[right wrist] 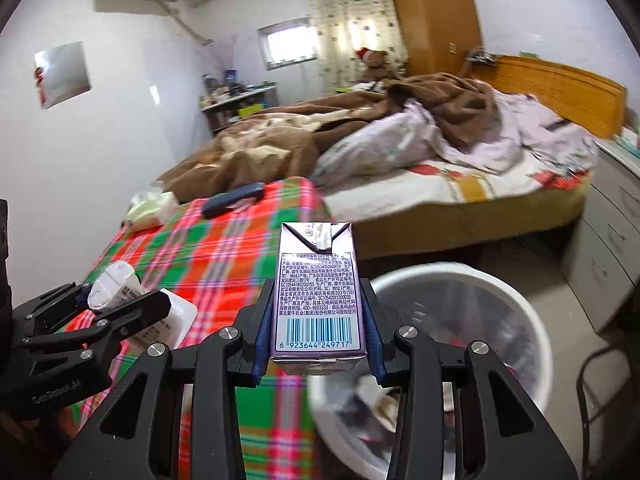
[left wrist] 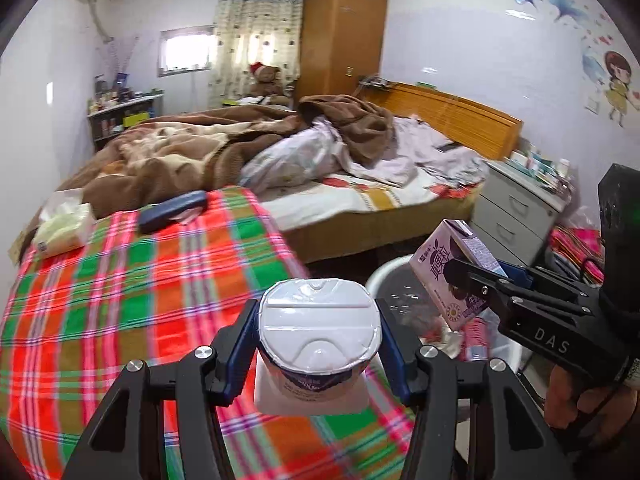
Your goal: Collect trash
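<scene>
My left gripper (left wrist: 319,334) is shut on a white yogurt cup (left wrist: 318,330) with a foil lid, held above the plaid-covered table (left wrist: 120,300). My right gripper (right wrist: 316,320) is shut on a purple drink carton (right wrist: 316,292), barcode side facing the camera. A white trash bin (right wrist: 524,320) with several bits of rubbish inside stands on the floor just right of the table. In the left wrist view the carton (left wrist: 452,268) hangs over the bin (left wrist: 384,276) with the right gripper (left wrist: 466,278) on it. In the right wrist view the left gripper (right wrist: 116,300) holds the cup (right wrist: 110,284) over the table's edge.
On the table's far end lie a dark blue case (left wrist: 172,210) and a tissue pack (left wrist: 64,226). Behind it stands a bed (left wrist: 360,196) with rumpled brown blankets. A grey drawer unit (right wrist: 612,248) stands right of the bin. A cable (right wrist: 592,380) runs over the floor.
</scene>
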The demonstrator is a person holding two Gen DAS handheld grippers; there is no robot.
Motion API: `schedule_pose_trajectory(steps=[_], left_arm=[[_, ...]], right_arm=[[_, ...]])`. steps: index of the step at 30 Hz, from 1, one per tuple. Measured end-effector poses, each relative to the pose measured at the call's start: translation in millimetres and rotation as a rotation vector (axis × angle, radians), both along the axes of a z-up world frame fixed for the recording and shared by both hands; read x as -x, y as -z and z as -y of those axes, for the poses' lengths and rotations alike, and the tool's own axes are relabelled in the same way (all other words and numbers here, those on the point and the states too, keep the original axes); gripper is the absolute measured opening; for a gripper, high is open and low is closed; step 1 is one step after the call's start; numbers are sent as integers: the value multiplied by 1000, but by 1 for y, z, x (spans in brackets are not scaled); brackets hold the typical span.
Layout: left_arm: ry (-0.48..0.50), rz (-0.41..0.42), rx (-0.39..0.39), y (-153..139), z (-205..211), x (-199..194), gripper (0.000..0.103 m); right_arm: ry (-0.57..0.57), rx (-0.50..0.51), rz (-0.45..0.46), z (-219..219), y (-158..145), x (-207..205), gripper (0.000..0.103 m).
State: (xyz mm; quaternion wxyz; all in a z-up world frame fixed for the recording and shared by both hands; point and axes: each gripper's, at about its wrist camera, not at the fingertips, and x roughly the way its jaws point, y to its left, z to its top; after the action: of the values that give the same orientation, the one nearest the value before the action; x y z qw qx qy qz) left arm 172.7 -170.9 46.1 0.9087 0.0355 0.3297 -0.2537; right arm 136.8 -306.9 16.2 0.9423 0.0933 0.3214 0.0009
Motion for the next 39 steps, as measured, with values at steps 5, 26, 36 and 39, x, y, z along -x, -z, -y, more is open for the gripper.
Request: schedule_pose_trajectory(steps=[5, 26, 36, 39], left_arm=[[82, -38, 17, 7, 40, 6, 56], [199, -137, -67, 62, 126, 9, 62], [176, -129, -42, 57, 114, 6, 64], [168, -118, -39, 54, 108, 9, 64]], right_arm=[[88, 12, -16, 28, 3, 14, 40], [188, 11, -185, 90, 60, 22, 40], [199, 5, -154, 89, 54, 26, 62], [197, 3, -145, 86, 51, 28, 62]])
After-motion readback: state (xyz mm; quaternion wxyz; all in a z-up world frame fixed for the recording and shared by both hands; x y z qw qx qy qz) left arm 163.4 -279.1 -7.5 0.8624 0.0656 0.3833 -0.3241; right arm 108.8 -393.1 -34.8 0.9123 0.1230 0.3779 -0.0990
